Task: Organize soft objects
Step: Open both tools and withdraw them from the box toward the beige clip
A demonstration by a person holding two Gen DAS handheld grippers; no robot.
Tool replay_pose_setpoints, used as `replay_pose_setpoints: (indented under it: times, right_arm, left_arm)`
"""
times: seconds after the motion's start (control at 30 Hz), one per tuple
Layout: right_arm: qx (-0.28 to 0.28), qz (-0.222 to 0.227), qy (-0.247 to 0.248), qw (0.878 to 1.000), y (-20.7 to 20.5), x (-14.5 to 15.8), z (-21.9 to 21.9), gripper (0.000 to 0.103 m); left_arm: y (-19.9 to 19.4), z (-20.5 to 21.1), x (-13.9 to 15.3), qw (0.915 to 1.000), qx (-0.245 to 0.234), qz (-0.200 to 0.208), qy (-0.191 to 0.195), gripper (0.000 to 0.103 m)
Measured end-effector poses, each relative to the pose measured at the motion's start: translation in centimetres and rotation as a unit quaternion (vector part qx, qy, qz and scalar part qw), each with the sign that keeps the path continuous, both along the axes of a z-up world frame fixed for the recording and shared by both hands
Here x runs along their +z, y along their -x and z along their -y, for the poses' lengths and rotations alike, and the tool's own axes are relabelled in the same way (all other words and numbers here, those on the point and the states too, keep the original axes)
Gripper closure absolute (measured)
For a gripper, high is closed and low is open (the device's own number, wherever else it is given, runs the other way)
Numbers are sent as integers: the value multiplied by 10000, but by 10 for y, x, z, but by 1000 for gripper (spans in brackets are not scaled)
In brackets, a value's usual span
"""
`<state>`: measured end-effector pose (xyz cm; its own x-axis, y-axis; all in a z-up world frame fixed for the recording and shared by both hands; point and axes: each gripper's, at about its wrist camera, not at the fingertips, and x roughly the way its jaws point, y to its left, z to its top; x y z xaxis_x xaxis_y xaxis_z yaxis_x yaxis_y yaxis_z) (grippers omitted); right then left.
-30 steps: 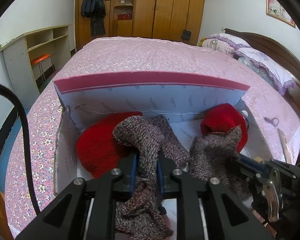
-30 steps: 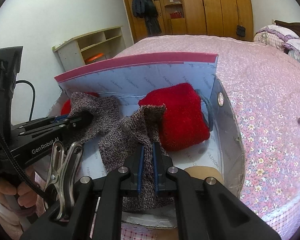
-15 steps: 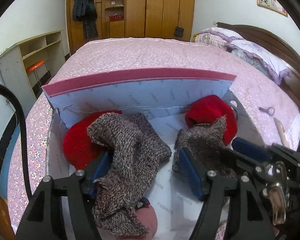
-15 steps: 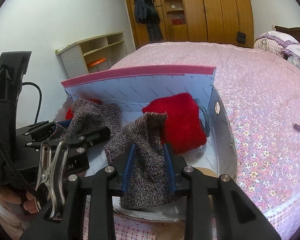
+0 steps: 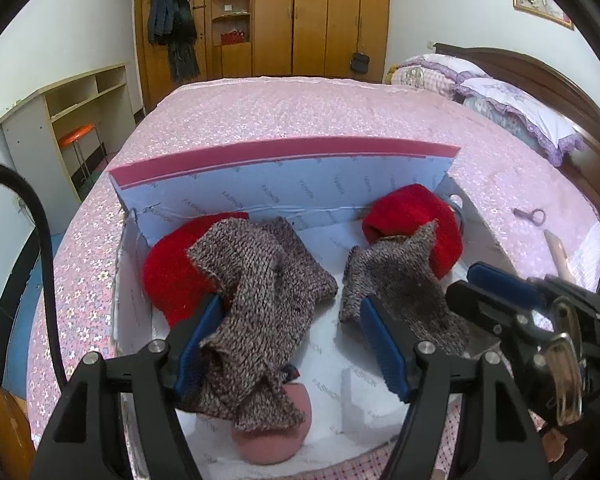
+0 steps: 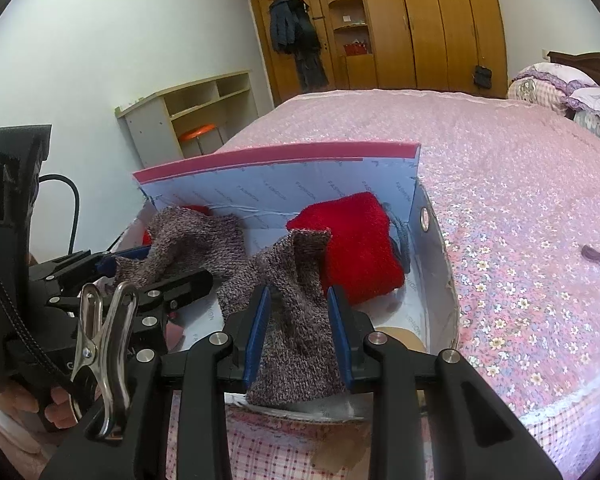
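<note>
Grey knit (image 5: 260, 300) newly out of both grippers' pinch

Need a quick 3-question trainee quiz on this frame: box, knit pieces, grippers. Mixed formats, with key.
1. True or false: the left gripper is clamped shut on the left grey knit piece.
2. Which colour are the soft items lying behind the grey knits inside the box? A) blue B) red C) green
3. Fill in: the right grey knit piece lies between the pads of the ___ gripper.

Key: 1 false, its jaws have just been opening and stand wide; 2 B; 3 right.
</note>
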<state>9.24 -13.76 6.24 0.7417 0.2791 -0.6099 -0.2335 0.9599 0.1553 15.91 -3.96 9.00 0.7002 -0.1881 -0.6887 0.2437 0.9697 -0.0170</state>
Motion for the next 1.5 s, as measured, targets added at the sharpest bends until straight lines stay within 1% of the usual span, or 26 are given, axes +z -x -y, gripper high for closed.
replay_pose_setpoints:
  times: [0.37,0.7,1.1,1.5]
  right_arm:
    - [63,136,-103,9998,20,8,9,72]
    - [151,218,-160,9995,42,15,8,72]
    - [184,161,-166,9996,55,10,4,72]
    - [100,165,-173,9997,73,7,12,72]
  left_arm:
    - [21,-3,10,10000,72,23,60,28]
    - [41,-3,17,9999,68,68,62,28]
    - [63,-6,18,9999,31,56,90,28]
    - [86,-6,18,9999,-35,59,129,28]
